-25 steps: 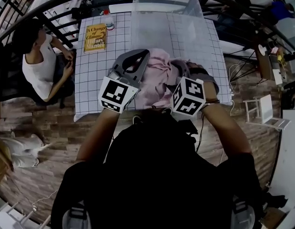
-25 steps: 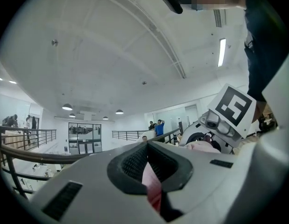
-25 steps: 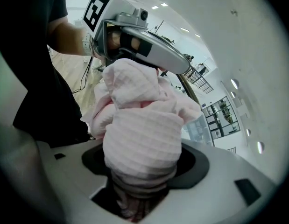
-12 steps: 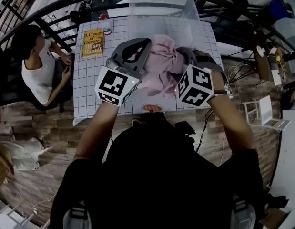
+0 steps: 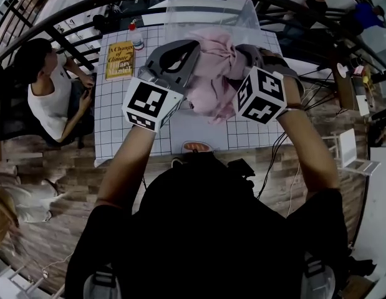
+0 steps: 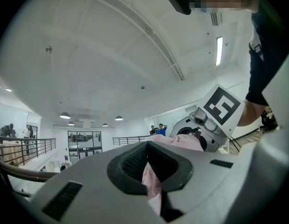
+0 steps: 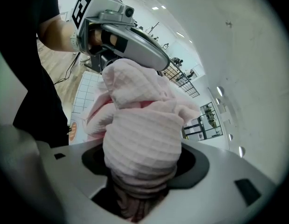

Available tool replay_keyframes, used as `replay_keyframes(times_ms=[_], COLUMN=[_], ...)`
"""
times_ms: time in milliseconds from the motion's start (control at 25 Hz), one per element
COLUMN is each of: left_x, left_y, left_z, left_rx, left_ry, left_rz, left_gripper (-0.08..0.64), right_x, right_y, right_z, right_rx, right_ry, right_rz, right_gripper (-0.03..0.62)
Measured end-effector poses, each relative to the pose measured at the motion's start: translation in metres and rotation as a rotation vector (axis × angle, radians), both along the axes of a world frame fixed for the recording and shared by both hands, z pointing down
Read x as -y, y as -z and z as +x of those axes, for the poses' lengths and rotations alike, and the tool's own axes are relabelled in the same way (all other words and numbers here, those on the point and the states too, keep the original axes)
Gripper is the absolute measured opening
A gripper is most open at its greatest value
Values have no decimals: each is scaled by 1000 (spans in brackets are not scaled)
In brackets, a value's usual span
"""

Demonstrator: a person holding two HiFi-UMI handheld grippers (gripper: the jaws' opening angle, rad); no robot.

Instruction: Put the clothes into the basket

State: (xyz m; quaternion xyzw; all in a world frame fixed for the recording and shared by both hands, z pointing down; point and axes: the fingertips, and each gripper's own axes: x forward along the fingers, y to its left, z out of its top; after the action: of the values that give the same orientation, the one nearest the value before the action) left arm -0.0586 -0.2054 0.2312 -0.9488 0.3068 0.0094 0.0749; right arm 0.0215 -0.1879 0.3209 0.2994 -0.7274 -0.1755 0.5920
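**Spotter:** Your left gripper (image 6: 151, 174) has its jaws nearly together, pinching a thin fold of the pale pink waffle-knit garment (image 6: 152, 192). Your right gripper (image 7: 139, 171) has its jaws standing much wider, pressed around a thick bunched roll of the same cloth.

**Checker:** And where is the garment in relation to the clear plastic storage bin (image 5: 211, 5)?

**Spotter:** It is not inside. You hold it up on the near side of the bin, bunched between your two grippers, and it covers the bin's near wall in the head view. The left gripper (image 5: 177, 58) is at the bin's near left corner and the right gripper (image 5: 252, 55) at its near right corner.

**Checker:** What is in the bin?

**Spotter:** The far part of its inside shows only clear plastic. The near part is hidden behind the cloth, so you cannot tell from here.

**Checker:** Anything else close to it?

**Spotter:** It stands at the far end of the white grid-patterned tablecloth (image 5: 118, 123). A yellow book (image 5: 120, 60) lies left of the bin, and a small red-capped bottle (image 5: 136, 36) stands just beside its left wall.
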Motion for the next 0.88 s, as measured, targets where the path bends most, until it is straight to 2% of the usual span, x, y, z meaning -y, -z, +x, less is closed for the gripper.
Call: replay_keyframes(times_ms=[160, 400, 880], left_x=[16, 72, 118], left_y=[2, 13, 26], left_z=[7, 22, 39], left_rx=[-3, 5, 5], left_ry=[10, 49, 93], left_rz=[-3, -35, 19], left_gripper=[3, 3, 3], right_x=[20, 79, 135], right_y=[8, 22, 34], right_z=[7, 20, 35], right_rx=[-15, -27, -56], right_ry=[8, 37, 51], right_rz=[16, -14, 39], right_gripper=[314, 314, 314])
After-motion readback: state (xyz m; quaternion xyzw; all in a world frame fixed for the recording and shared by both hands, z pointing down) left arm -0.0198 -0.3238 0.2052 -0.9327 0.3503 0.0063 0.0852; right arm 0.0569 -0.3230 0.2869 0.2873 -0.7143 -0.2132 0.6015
